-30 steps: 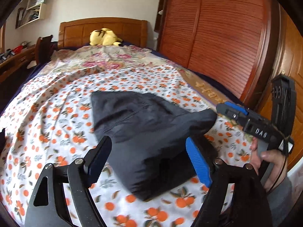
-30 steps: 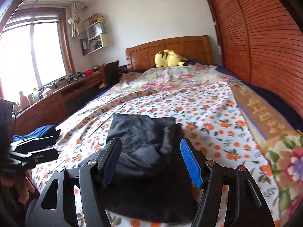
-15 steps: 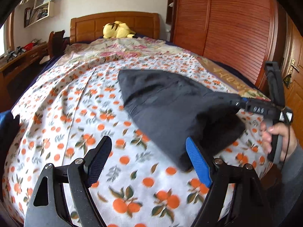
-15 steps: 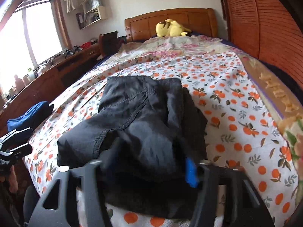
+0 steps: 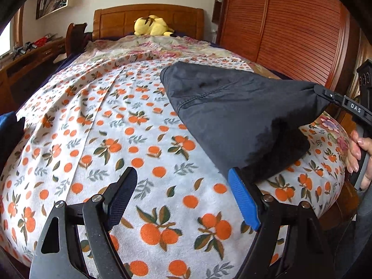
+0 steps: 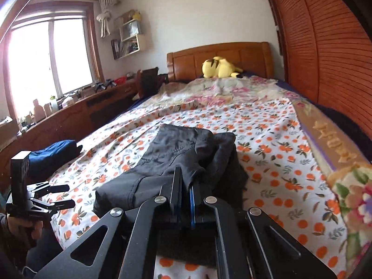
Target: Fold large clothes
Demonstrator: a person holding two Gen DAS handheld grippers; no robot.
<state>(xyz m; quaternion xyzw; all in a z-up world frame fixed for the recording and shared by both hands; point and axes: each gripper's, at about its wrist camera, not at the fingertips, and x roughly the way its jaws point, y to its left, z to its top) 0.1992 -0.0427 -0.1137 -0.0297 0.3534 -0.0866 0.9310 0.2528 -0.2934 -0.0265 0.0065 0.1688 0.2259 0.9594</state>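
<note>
A folded dark grey garment [image 5: 234, 114] lies on the orange-print bed sheet [image 5: 116, 127], toward the sheet's right side. My right gripper [image 6: 184, 186] is shut on the garment's [image 6: 176, 153] near edge and lifts that edge off the bed; it also shows in the left wrist view [image 5: 325, 95] at the garment's right corner. My left gripper [image 5: 182, 193] is open and empty, low over bare sheet to the left of the garment; it also shows in the right wrist view [image 6: 55, 195] at the bed's left edge.
A yellow plush toy [image 5: 152, 25] sits at the wooden headboard [image 5: 148, 19]. A floral quilt [image 6: 232, 90] covers the far bed. A wooden wardrobe [image 5: 290, 28] runs along the right. A blue garment [image 6: 51, 155] lies at the bed's left edge, by a cluttered desk [image 6: 69, 111].
My right gripper went from open around the garment's edge to shut on it and lifted it. My left gripper drew back to the left, off the garment.
</note>
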